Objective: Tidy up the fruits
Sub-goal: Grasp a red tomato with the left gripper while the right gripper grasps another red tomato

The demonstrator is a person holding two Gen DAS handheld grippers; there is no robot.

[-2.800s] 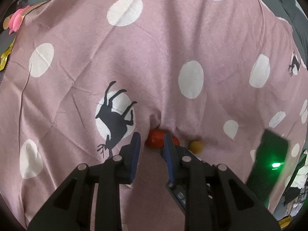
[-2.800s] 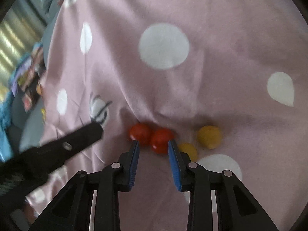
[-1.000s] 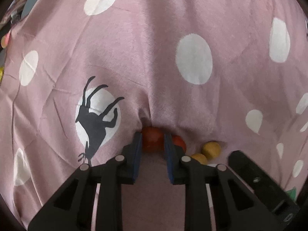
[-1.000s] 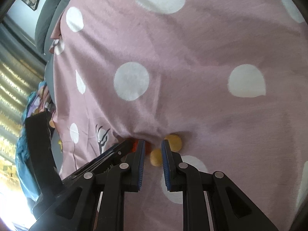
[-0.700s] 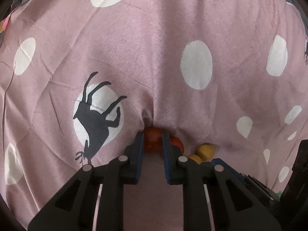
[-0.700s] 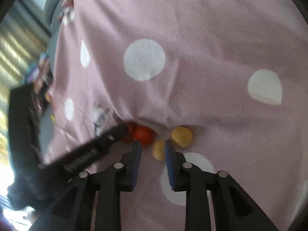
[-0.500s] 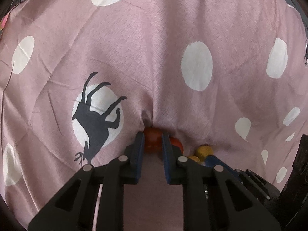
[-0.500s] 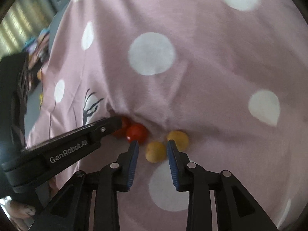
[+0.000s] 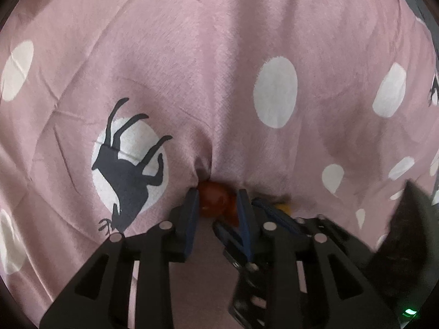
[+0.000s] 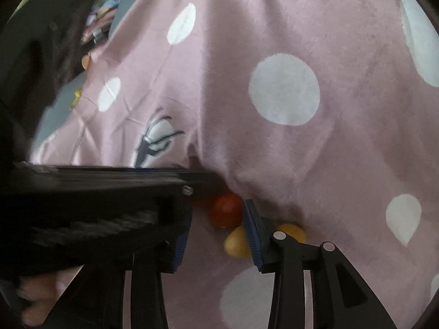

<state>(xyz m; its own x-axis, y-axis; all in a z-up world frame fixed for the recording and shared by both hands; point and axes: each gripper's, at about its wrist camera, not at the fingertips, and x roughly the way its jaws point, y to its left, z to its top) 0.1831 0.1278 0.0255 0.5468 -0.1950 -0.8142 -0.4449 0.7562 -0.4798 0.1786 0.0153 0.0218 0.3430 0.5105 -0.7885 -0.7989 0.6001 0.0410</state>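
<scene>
Four small fruits lie in a dip of the pink dotted cloth (image 9: 219,82). One red tomato (image 9: 212,198) sits between the pads of my left gripper (image 9: 218,205), whose jaws are opening; the pads look just clear of it. A second red tomato (image 10: 226,209) lies ahead of my right gripper (image 10: 215,233), whose jaws are also opening. A yellow fruit (image 10: 236,244) rests inside them against the right pad, not pinched. The other yellow fruit (image 10: 292,231) lies just outside that finger. In the left wrist view the right gripper's fingers (image 9: 277,215) cross in close beside my left ones.
The left gripper's black body (image 10: 96,192) fills the left of the right wrist view, with a hand (image 10: 35,301) below it. A deer print (image 9: 129,172) marks the cloth to the left. Colourful clutter (image 10: 96,27) and a grey surface (image 10: 55,109) lie past the cloth's far edge.
The right gripper rolled, came in close to the left one, and its jaws widened from nearly shut. The left jaws spread a little around the red tomato.
</scene>
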